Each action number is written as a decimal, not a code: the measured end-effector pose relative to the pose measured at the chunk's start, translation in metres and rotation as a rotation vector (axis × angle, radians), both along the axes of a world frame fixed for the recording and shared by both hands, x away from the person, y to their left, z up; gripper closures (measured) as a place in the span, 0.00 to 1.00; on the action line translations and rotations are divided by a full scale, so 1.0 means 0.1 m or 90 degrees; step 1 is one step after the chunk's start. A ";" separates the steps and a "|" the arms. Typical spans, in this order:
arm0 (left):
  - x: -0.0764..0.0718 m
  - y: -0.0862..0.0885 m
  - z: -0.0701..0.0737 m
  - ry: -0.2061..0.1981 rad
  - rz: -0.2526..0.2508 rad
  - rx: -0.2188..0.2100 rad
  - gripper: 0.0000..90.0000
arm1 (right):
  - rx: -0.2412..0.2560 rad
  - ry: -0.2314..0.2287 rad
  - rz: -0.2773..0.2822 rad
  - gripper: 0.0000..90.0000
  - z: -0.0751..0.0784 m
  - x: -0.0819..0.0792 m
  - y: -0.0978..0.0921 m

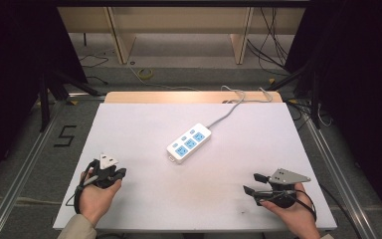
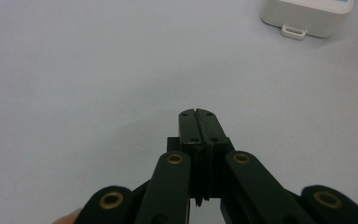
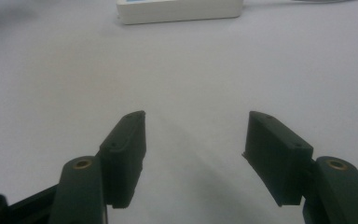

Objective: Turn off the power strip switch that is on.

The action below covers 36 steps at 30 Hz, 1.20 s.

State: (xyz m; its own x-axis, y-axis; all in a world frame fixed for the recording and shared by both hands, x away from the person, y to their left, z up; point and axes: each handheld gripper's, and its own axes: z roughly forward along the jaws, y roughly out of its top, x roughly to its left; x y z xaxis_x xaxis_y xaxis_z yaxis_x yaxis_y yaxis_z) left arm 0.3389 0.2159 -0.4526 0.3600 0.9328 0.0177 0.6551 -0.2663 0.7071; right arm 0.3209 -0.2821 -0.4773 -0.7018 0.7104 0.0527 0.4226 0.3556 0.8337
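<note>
Nearest, left gripper is pressed together and right gripper spread, both well short of the power strip at table centre, judged rigid, light, probably slippery; narrow sides suit gripping.

We saw a white power strip with three blue-faced sockets lying flat near the middle of the desk, set diagonally. Its grey cord ran from its far end toward the desk's far edge and curled there.
</note>
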 end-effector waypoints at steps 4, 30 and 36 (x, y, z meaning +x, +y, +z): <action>0.02 -0.01 0.01 0.000 -0.001 0.001 1.00 | -0.001 0.000 0.001 0.44 0.00 0.00 0.00; 0.15 -0.08 0.05 -0.002 -0.006 -0.001 1.00 | 0.000 -0.002 0.000 0.43 0.01 -0.01 0.00; 0.17 -0.11 0.06 -0.003 -0.007 0.000 1.00 | 0.000 -0.003 0.000 0.43 0.01 -0.01 0.00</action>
State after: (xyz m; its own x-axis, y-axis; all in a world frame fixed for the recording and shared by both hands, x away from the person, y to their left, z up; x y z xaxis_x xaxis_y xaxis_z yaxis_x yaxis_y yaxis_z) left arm 0.3562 0.2048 -0.4467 0.3705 0.9286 0.0188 0.6486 -0.2732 0.7104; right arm 0.3201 -0.2821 -0.4763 -0.7017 0.7108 0.0494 0.4188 0.3554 0.8356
